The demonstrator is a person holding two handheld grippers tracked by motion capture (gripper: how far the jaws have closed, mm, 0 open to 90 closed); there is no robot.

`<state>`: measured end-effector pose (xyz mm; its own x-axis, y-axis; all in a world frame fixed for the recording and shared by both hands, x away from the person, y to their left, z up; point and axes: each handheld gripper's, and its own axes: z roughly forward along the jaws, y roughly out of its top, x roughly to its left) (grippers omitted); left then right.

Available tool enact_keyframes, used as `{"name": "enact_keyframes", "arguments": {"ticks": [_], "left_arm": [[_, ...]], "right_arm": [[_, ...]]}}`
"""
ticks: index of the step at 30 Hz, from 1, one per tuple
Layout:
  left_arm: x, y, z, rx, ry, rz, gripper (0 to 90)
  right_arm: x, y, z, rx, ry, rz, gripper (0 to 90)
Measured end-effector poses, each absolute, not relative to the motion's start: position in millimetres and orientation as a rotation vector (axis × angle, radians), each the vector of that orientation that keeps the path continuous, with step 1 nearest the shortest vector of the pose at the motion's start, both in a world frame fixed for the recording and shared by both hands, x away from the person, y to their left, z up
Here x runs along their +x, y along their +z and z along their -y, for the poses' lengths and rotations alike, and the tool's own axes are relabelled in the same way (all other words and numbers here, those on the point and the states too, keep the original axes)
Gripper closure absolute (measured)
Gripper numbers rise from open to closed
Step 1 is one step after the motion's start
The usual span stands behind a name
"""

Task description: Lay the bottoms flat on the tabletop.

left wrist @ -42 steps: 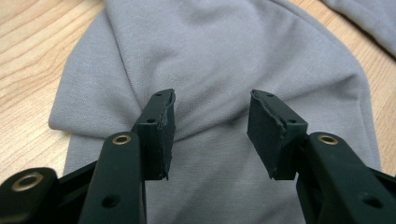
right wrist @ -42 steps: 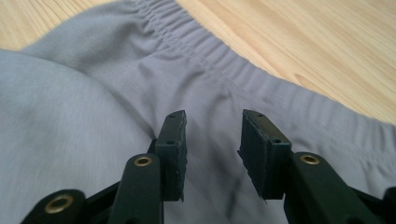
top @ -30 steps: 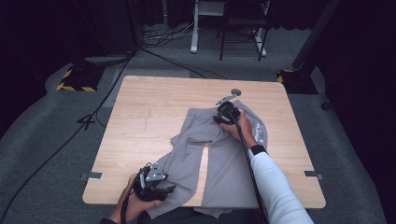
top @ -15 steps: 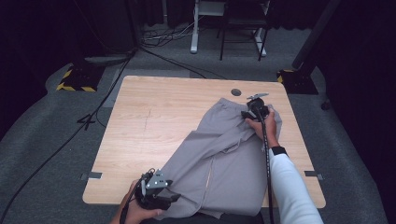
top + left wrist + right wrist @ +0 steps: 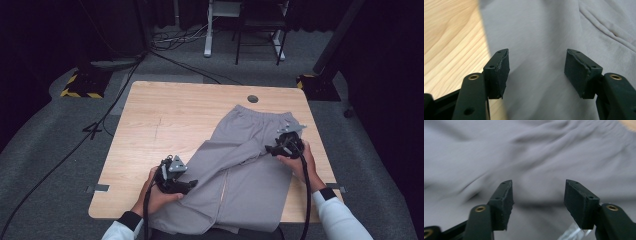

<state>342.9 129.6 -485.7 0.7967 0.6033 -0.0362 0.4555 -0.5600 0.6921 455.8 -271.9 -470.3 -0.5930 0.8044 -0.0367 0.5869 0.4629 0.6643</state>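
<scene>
A light wooden tabletop [image 5: 165,120] stands on grey carpet in a dark room. A pair of grey fabric trousers [image 5: 240,165] lies over its right half, waistband toward the far right corner, legs reaching the near edge. The left gripper [image 5: 186,185] hovers at the trousers' left side near the front edge, jaws spread wide, empty. The right gripper [image 5: 272,149] sits over the trousers near the right edge, jaws likewise apart, holding nothing.

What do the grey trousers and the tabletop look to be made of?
The grey trousers: soft matte knit, probably cotton jersey or fleece; the cloth drapes in gentle folds and the waistband is gathered. The table: light wood or wood-look laminate, smooth, with visible grain lines in the left gripper view.
</scene>
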Motion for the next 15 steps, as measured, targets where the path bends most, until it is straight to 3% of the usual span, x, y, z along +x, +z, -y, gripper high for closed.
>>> {"name": "enact_keyframes", "arguments": {"ticks": [6,8,15], "left_arm": [[350,-479,-114,2.239,0.273,-0.724,37.0],[359,-474,-108,2.238,0.332,-0.725,36.6],[432,-456,-81,2.19,0.335,-0.761,32.2]], "right_arm": [[402,-470,263,0.993,0.877,-2.448,37.7],[391,-471,261,0.978,0.89,-2.489,37.0],[367,-485,275,0.987,0.855,-2.568,33.8]]}}
